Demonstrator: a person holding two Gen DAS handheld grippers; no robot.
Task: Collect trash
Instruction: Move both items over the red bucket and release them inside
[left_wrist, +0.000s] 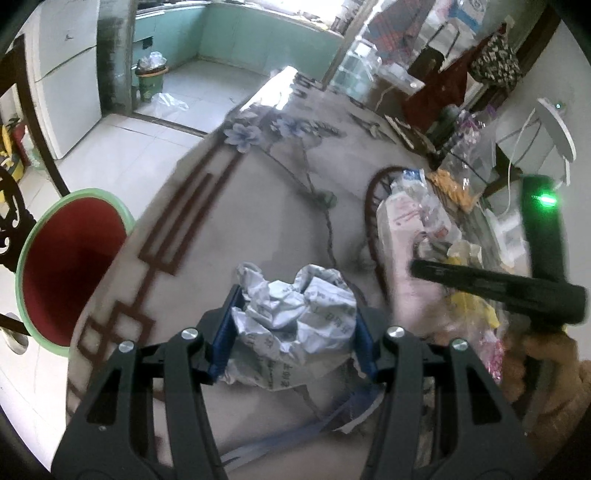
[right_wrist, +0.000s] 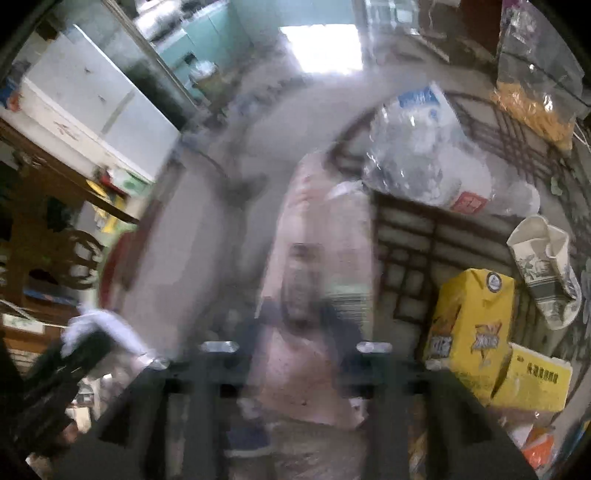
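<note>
The left gripper (left_wrist: 295, 328) clenches a crumpled ball of printed white paper (left_wrist: 295, 317) between its blue pads, above the pale table with a brown lattice border (left_wrist: 207, 206). The right gripper (right_wrist: 295, 325), badly blurred, is closed on a pale pink plastic wrapper (right_wrist: 325, 229). Just beside it on the right lie a yellow drink carton (right_wrist: 471, 325) and a squashed paper cup (right_wrist: 546, 273); beyond sits a crinkled clear plastic bag (right_wrist: 424, 155). Off the table's left edge stands a red bin with a green rim (left_wrist: 70, 266).
</note>
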